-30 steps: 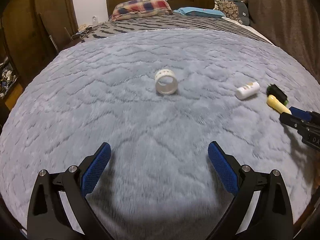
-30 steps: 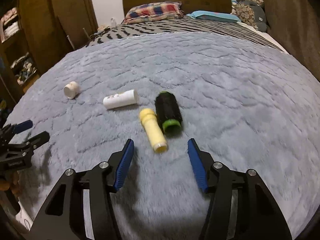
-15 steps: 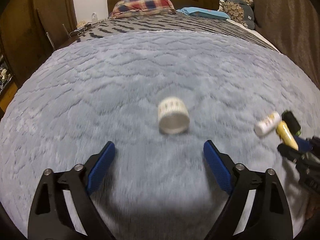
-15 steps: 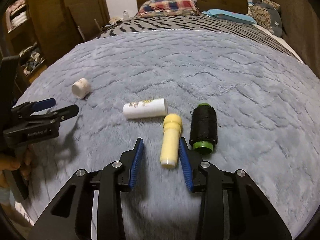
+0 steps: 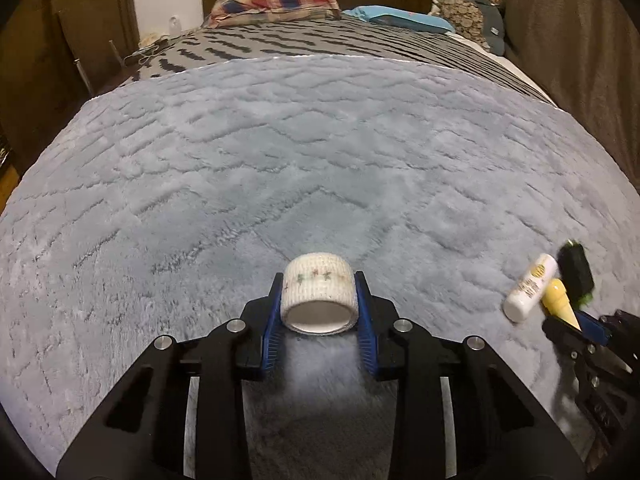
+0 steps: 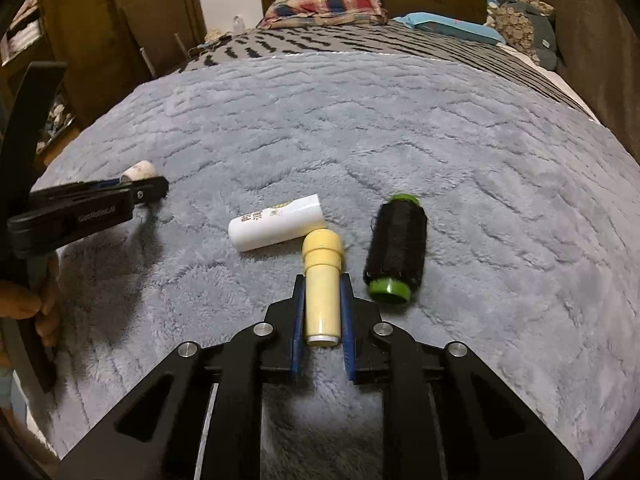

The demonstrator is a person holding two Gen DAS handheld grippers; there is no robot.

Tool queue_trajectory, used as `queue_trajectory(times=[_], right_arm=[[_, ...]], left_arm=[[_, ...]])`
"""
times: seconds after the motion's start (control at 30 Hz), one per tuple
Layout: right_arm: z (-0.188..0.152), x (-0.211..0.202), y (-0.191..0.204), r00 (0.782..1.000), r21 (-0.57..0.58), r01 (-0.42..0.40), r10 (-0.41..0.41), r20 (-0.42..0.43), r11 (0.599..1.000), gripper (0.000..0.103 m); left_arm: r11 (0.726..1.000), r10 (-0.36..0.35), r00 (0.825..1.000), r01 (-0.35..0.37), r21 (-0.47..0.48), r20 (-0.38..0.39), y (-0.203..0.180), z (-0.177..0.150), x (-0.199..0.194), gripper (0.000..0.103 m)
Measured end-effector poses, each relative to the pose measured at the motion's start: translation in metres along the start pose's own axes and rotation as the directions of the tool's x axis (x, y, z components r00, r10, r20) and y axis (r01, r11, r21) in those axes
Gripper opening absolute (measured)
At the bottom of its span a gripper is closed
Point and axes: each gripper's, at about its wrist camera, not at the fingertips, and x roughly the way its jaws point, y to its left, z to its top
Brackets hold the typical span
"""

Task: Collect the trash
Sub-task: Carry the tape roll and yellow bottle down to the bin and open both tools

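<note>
Fingers of both grippers had closed within the last second: the left gripper (image 5: 319, 286), spread wide a moment before, now pinched the white tape roll (image 5: 318, 293) by its sides on the grey blanket (image 5: 280, 152), and the right gripper (image 6: 323, 304) had narrowed from straddling the yellow tube (image 6: 321, 288) to clamping it. The white bottle (image 6: 276, 222) and the black thread spool (image 6: 396, 244) still lay beside the tube on the bed. Both grasps looked ready for lifting, though no bin was in view.
</note>
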Motion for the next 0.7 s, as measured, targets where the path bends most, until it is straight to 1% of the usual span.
queue_trajectory(times=[0.07, 0.2, 0.3, 0.43, 0.53, 0.7], right_arm=[[-0.004, -0.006, 0.002, 1.0, -0.008, 0.004, -0.004, 0.006, 1.0, 0.017], [-0.016, -0.022, 0.007, 1.0, -0.022, -0.001, 0.002, 0.01, 1.0, 0.017], [-0.033, -0.036, 0.008, 1.0, -0.03, -0.008, 0.008, 0.012, 1.0, 0.017], [-0.052, -0.059, 0.007, 0.999, -0.019, -0.025, 0.026, 0.026, 1.0, 0.017], [-0.064, -0.086, 0.003, 0.998, -0.013, -0.024, 0.024, 0.06, 1.0, 0.017], [-0.089, -0.143, -0.003, 0.99, -0.011, -0.013, 0.014, 0.14, 1.0, 0.017]], left_arm=[[1.0, -0.003, 1.0, 0.003, 0.027, -0.001, -0.004, -0.007, -0.008, 0.031], [0.999, -0.013, 1.0, 0.013, 0.046, -0.01, -0.009, -0.028, -0.024, 0.031], [0.998, -0.035, 0.999, 0.035, 0.054, 0.007, -0.014, -0.047, -0.047, 0.031], [0.996, -0.075, 0.996, 0.072, 0.057, 0.054, -0.022, -0.071, -0.089, 0.031], [0.994, -0.09, 0.99, 0.084, 0.064, 0.104, -0.029, -0.088, -0.126, 0.031], [0.991, -0.115, 0.978, 0.101, 0.086, 0.175, -0.045, -0.119, -0.182, 0.031]])
